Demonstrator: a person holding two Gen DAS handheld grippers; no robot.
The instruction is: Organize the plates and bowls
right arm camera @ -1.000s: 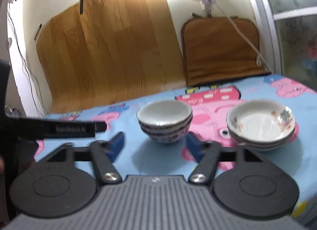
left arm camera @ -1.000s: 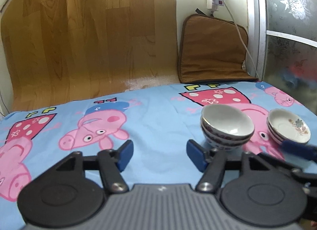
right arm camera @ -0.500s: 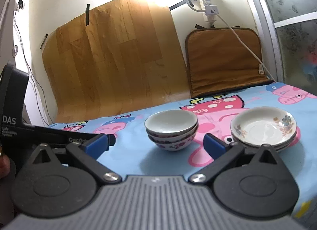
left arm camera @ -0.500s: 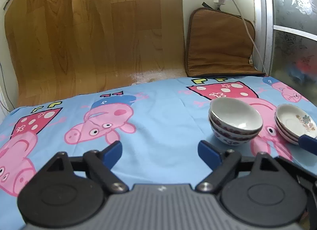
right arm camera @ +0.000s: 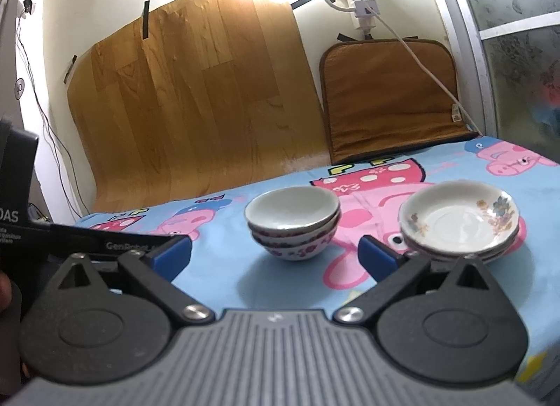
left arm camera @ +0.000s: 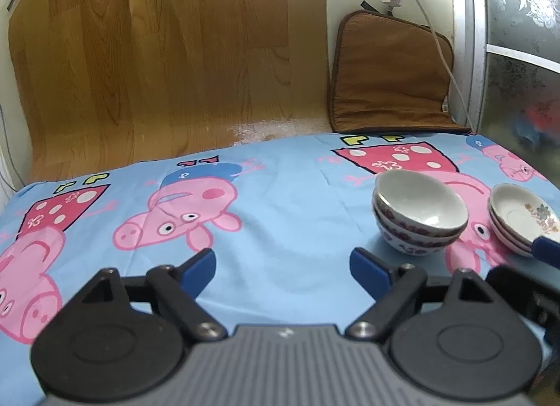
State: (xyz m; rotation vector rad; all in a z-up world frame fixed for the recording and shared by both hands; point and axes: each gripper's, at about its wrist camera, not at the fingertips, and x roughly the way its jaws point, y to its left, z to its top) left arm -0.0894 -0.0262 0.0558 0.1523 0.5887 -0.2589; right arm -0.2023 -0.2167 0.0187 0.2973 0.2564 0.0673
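Bowls (right arm camera: pixel 293 222) sat nested in a short stack on the blue cartoon-pig cloth (left arm camera: pixel 280 196) that covered the bench, white inside with a dark red floral band round the outside. Just beside them, toward the glass door (right arm camera: pixel 518 38), lay a stack of shallow plates (right arm camera: pixel 458 222) with small flower sprigs on the rim; the two stacks stood near each other but apart.

In the right wrist view the right tongs (right arm camera: pixel 274 253) were spread wide, holding nothing, low over the near edge of the cloth. The bowls appeared in the gap between the blue fingertips (right arm camera: pixel 378 253), beyond them and not touching. The plates showed just past the right-hand fingertip.

In the left wrist view the left tongs (left arm camera: pixel 281 266) were likewise spread wide and empty, over bare cloth. From there the bowls (left arm camera: pixel 420 217) stood ahead and to the right of the tongs, the plates (left arm camera: pixel 521 220) farther right at the frame edge, where a blue fingertip of the other tongs (left arm camera: pixel 546 250) crossed in front of them.

Behind the bench a wood-grain sheet (right arm camera: pixel 196 98) was taped to the wall, a brown cushion (right arm camera: pixel 392 94) leaned beside it, and a white cable (right arm camera: pixel 420 59) ran down from a power strip (right arm camera: pixel 362 3) across the cushion.
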